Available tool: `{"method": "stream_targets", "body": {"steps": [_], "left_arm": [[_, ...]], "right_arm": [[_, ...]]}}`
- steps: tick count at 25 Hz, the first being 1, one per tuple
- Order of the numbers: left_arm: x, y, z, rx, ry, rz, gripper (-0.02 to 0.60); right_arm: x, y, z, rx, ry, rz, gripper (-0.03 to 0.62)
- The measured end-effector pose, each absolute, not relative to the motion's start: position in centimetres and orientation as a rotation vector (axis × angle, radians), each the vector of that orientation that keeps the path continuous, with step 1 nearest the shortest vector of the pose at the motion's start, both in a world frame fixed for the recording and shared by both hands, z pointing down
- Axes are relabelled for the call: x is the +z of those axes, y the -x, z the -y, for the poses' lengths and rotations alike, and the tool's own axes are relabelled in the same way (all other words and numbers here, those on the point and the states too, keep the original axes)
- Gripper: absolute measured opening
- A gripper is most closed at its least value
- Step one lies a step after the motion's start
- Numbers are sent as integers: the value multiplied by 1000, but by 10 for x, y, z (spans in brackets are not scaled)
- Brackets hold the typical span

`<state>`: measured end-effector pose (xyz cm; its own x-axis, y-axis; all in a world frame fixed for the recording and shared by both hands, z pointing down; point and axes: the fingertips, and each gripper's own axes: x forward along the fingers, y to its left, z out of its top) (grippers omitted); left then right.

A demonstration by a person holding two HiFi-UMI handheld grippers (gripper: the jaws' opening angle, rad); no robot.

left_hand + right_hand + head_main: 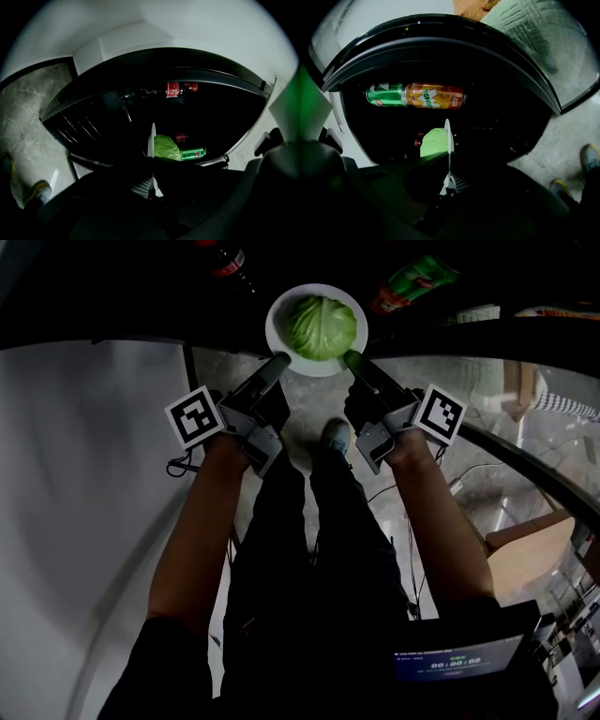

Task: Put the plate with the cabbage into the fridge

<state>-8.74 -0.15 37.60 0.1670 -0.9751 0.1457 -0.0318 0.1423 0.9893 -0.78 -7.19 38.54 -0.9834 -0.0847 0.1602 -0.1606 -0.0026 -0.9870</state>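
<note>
It looked like a kitchen or dining corner: an open fridge stocked with soda cans and a bottle, a stone-patterned floor, and a wooden chair nearby.

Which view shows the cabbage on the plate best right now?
The head view: it looks down on the whole cabbage on the white plate. Both gripper views see the plate edge-on, so only the cabbage's side shows.

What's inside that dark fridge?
A green can, an orange Mirinda drink and a red-labelled bottle. The cabbage and its plate cover whatever sits behind them; the rest is too dark.
</note>
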Motion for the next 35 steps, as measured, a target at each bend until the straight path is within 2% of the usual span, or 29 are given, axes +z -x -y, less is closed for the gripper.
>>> {"method": "stream_targets", "body": {"steps": [35], "left_arm": [[378,86,0,-1110,-1041,1193,11]], "right_arm": [[386,7,74,2220,-314,2205,17]]}}
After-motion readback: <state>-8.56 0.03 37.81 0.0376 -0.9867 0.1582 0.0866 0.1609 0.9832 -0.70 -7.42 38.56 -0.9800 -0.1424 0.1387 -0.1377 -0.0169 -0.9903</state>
